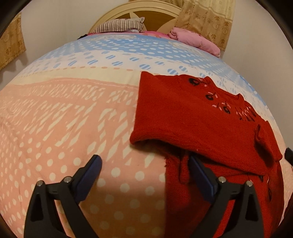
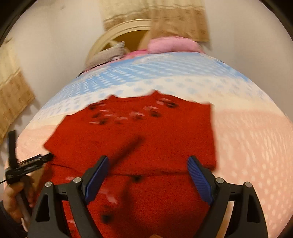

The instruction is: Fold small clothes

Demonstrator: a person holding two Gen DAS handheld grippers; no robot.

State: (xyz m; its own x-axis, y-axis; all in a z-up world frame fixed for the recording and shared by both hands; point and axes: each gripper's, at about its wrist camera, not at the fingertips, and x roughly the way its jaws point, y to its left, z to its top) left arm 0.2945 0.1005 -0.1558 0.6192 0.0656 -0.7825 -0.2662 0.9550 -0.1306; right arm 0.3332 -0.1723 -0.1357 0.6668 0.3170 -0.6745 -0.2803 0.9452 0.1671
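Note:
A small red knitted garment (image 1: 192, 117) with dark embroidered flowers lies partly folded on the bed, one layer lapped over another. In the left wrist view it fills the right half. My left gripper (image 1: 144, 164) is open and empty, its right finger over the garment's left edge, its left finger over bare bedspread. In the right wrist view the garment (image 2: 146, 139) lies straight ahead, blurred by motion. My right gripper (image 2: 147, 164) is open and empty just above the garment's near part. The left gripper (image 2: 36, 159) shows at the far left of that view, held in a hand.
The bedspread (image 1: 64, 119) is pink with white dots near me and blue and white farther off. A striped pillow (image 1: 120, 25) and a pink bundle (image 1: 194, 39) lie by the cream headboard (image 1: 146, 11). Curtains (image 1: 207, 20) hang behind.

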